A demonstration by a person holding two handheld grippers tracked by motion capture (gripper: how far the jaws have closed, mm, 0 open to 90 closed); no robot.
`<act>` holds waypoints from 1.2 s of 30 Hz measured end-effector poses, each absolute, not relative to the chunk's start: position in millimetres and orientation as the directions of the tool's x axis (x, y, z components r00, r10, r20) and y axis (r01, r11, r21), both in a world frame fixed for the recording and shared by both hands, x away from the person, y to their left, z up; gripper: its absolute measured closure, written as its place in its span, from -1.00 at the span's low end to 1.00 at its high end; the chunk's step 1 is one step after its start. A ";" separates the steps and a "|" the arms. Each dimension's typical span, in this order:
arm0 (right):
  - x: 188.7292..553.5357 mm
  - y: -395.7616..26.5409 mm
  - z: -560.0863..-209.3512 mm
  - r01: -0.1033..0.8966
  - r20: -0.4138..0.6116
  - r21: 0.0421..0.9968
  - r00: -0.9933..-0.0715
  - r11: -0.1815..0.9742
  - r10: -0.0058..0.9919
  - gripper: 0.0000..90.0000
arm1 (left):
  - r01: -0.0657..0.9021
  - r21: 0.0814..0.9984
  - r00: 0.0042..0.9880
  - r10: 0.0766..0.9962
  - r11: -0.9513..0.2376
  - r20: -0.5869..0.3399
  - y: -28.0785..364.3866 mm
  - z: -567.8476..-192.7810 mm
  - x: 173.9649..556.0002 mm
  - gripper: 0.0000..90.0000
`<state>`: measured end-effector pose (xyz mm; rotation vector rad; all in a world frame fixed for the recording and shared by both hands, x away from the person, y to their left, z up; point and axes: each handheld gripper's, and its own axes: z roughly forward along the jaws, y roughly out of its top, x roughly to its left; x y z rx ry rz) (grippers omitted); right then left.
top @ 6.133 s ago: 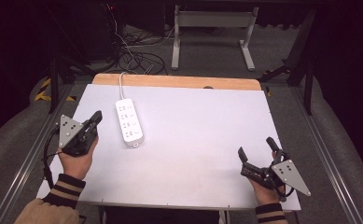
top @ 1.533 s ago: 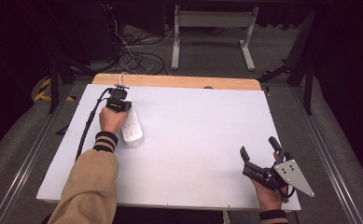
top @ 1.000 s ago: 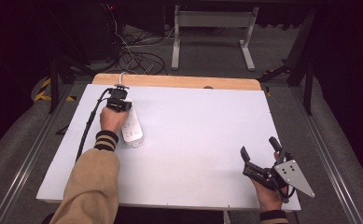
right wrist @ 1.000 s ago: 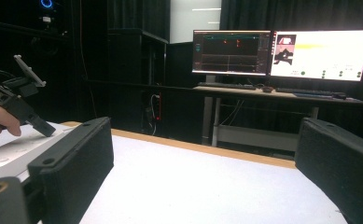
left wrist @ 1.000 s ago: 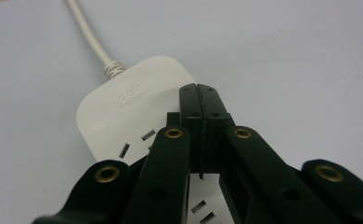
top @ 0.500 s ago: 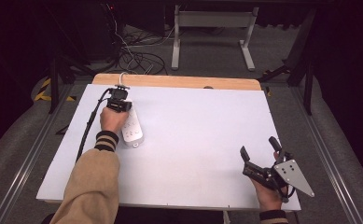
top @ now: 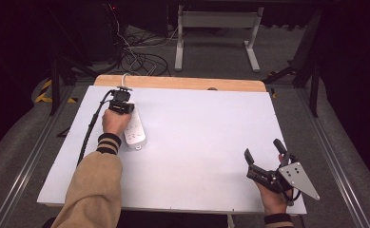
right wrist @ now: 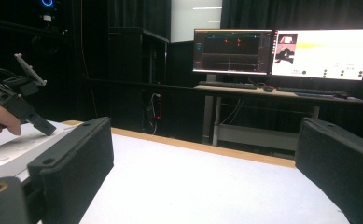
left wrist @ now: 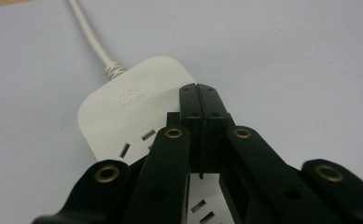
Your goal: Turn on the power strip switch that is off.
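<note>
The left gripper (left wrist: 198,100) had its two black jaws pressed flat together with nothing between them, their joined tip set down over the far end of the white power strip (top: 135,130), just past the printed brand mark and beside the first pair of socket slots. In the high view that gripper (top: 121,99) was reached well forward over the left far part of the white table (top: 206,137), the left hand (top: 114,121) wrapped round its body, a striped cuff and tan sleeve running back to the near edge, and the black cable trailing down the left side of the arm. Whether the tip actually pressed on the strip's casing or stood just above it could not be told.

The right gripper (top: 261,159) lay low at the near right corner of the table, jaws spread wide and empty, its grey three-cornered plate turned toward the table's right edge. The right hand (top: 272,197) was cut off by the bottom of the high view.

The hand and gripper covered the left and far edge of the power strip in the high view. Its long axis ran near to far, slightly slanted, with the white cord (left wrist: 88,32) leaving the far end toward the wooden far edge of the table.
</note>
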<state>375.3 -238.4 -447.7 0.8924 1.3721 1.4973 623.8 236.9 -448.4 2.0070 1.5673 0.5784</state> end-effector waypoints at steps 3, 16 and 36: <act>375.3 -238.4 -447.7 -0.140 -0.059 0.990 -0.344 0.011 0.937 -0.89 | 0.747 0.636 0.237 0.971 -0.192 0.014 236.4 -448.4 623.5 1.00; 375.4 -237.9 -448.0 -0.136 -0.059 0.991 -0.341 0.012 0.938 -0.89 | 0.741 0.642 0.241 0.970 -0.197 0.021 236.5 -448.9 623.2 1.00; 378.3 -234.9 -448.9 -0.135 -0.068 0.991 -0.349 0.022 0.935 -0.89 | 0.757 0.626 0.257 0.966 -0.188 -0.021 241.3 -445.3 623.3 1.00</act>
